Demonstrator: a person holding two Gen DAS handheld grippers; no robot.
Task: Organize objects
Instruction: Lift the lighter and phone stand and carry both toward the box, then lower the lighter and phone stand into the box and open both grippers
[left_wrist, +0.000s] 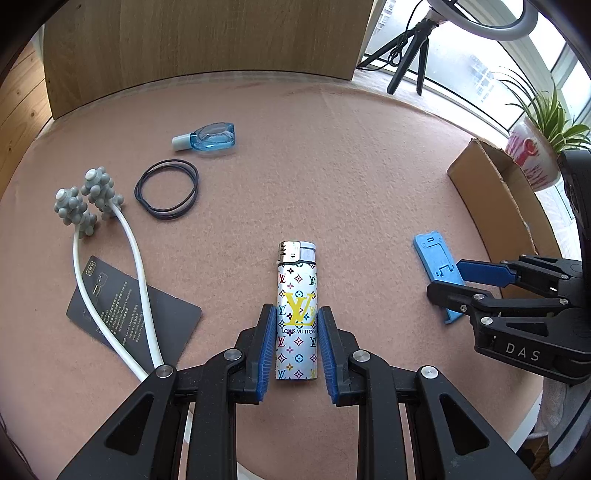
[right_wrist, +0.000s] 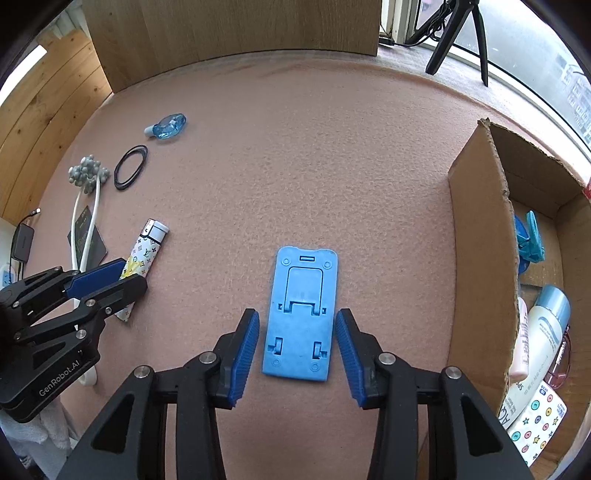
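Pink felt covers the worktop (right_wrist: 332, 147), and several things are not yet sorted on it. The cardboard box (right_wrist: 480, 258) at the right already holds some items: bottles, a blue clip and a patterned pouch, so I judge that part of the organizing is done.

The left hand-held gripper (left_wrist: 297, 343) is closed on the patterned lighter (left_wrist: 297, 295); its blue pads touch both sides of the lower body, and the lighter looks to rest on the felt. The right hand-held gripper (right_wrist: 295, 354) stands partly open around the blue phone stand (right_wrist: 301, 314), which lies flat between the pads with a small gap on each side, so it is not gripped.

Left on the worktop are the blue bottle (left_wrist: 210, 136), the black hair ties (left_wrist: 168, 190), the grey massager (left_wrist: 92, 203) with white arms and the dark card (left_wrist: 159, 325). By my estimate, more than half of the work remains.
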